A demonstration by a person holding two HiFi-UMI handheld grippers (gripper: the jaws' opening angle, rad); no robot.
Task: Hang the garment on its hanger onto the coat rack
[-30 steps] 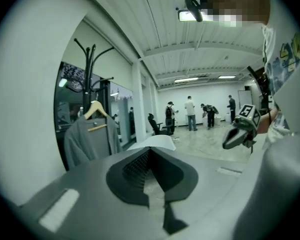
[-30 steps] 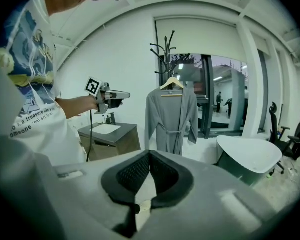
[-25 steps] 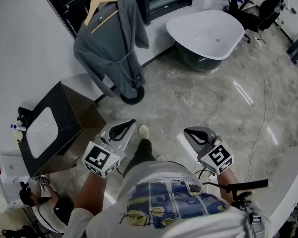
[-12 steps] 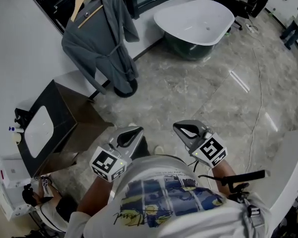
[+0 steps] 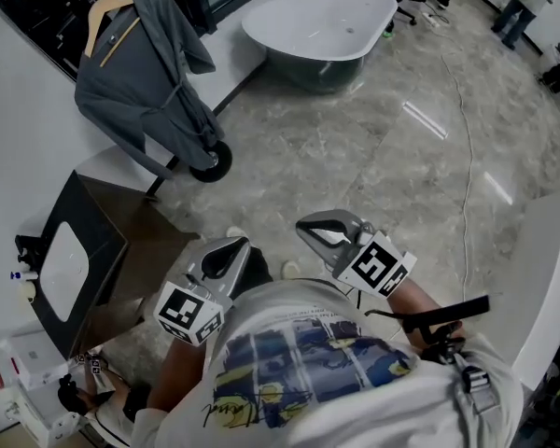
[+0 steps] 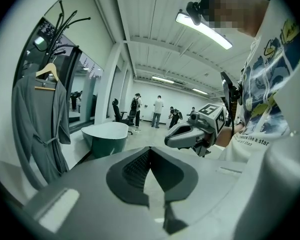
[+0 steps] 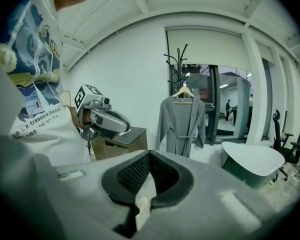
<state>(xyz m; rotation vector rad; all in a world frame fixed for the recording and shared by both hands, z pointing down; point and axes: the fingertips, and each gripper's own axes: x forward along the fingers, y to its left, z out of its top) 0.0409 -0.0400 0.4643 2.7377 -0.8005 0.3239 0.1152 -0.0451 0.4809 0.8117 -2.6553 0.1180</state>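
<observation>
Hanging by its wooden hanger (image 5: 107, 12) on the rack (image 7: 179, 60), the grey robe (image 5: 145, 87) is at far left, near the tub (image 5: 322, 21). Left gripper (image 5: 226, 253) and right gripper (image 5: 315, 231) are both pressed together, empty, near the person's chest, well apart from the robe.

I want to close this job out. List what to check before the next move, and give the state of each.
1. Robe on its wooden hanger: ok.
2. Hanger hooked on the coat rack: ok, seen in the right gripper view.
3. Left gripper free: ok, jaws together, nothing between them.
4. Right gripper free: ok, jaws together, nothing between them.
5. Robe hem off the floor: cannot tell.
</observation>
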